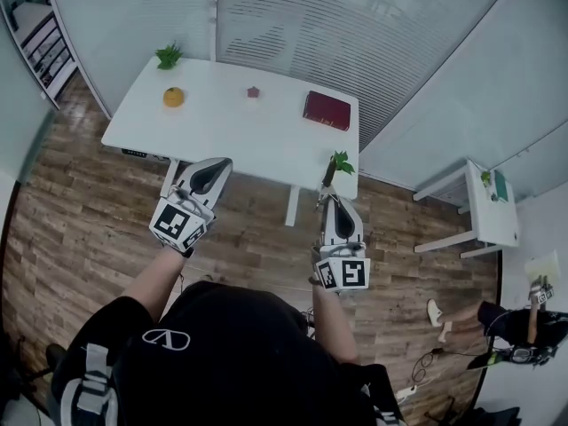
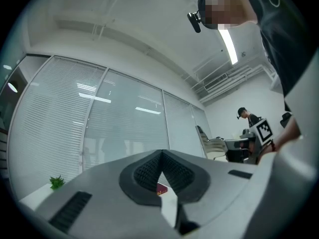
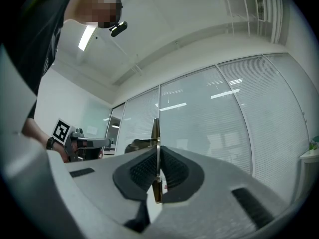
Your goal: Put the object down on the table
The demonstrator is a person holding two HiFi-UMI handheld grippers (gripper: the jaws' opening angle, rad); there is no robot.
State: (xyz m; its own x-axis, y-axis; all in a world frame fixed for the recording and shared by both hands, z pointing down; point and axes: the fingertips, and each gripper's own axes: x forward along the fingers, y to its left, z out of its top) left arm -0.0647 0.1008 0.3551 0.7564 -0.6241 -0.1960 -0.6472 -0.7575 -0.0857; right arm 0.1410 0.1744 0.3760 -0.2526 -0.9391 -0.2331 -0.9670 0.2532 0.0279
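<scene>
Head view has my right gripper [image 1: 329, 201] clamped on a leafy sprig [image 1: 340, 161], with the thin stem pinched flat between the pads. The leaves poke up right at the near right corner of the white table [image 1: 222, 136], so I'd say it's not over the top yet. Left gripper [image 1: 211, 172] has its jaws together on nothing and isn't needed for this bit. To do it well I'd carry the sprig forward over a bare patch; the space in front of the dark red book [image 1: 327, 110] looks roomy. Then I'd bring it low until the stem end or leaves rest on the surface, and only then let the jaws part. It looks light and top-heavy, so a drop from height would probably bounce or roll it off the edge. Count: two grippers, one held sprig, one small green plant [image 1: 169, 56] at the far left corner, one orange fruit [image 1: 173, 97], one small maroon piece [image 1: 253, 91], one book, and a second white table [image 1: 486, 224] off to the right.
</scene>
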